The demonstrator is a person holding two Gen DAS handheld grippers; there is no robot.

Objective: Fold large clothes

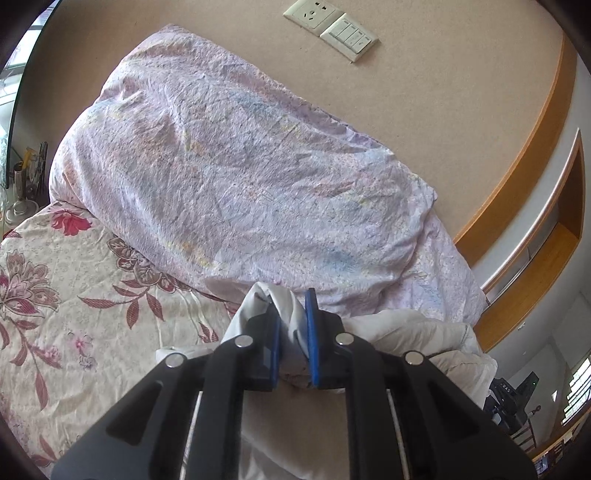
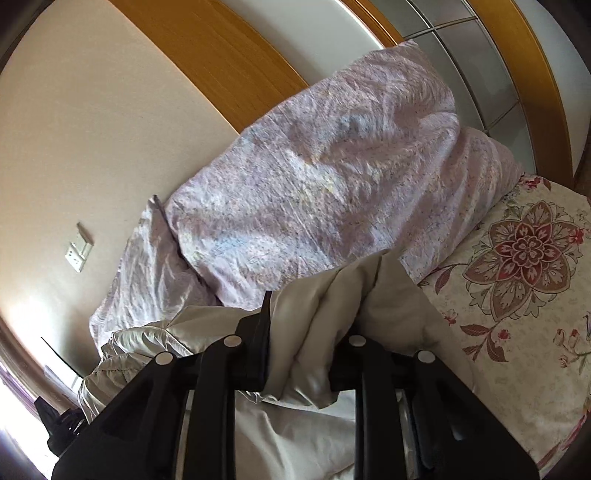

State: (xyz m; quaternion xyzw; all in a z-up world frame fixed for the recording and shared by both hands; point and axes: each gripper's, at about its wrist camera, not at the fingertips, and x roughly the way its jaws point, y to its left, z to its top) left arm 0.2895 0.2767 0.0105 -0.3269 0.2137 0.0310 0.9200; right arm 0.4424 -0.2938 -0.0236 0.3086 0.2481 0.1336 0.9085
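Note:
A white padded garment (image 1: 406, 339) lies bunched on the bed just in front of both grippers. In the left wrist view, my left gripper (image 1: 291, 308) is shut on a thin pinch of its pale fabric, squeezed between the blue pads (image 1: 312, 332). In the right wrist view, my right gripper (image 2: 310, 328) holds a thick folded wad of the same garment (image 2: 391, 295). The cloth fills the gap between the black fingers (image 2: 258, 339) and hides the right fingertip. More of the quilted garment trails to the lower left.
A crumpled lilac duvet (image 1: 236, 166) (image 2: 314, 192) is heaped against the wall behind the garment. A floral bedsheet (image 1: 55, 295) (image 2: 517, 295) covers the mattress. Wall sockets (image 1: 332, 26), wooden trim (image 1: 517, 166) and bedside clutter (image 1: 26, 184) border the bed.

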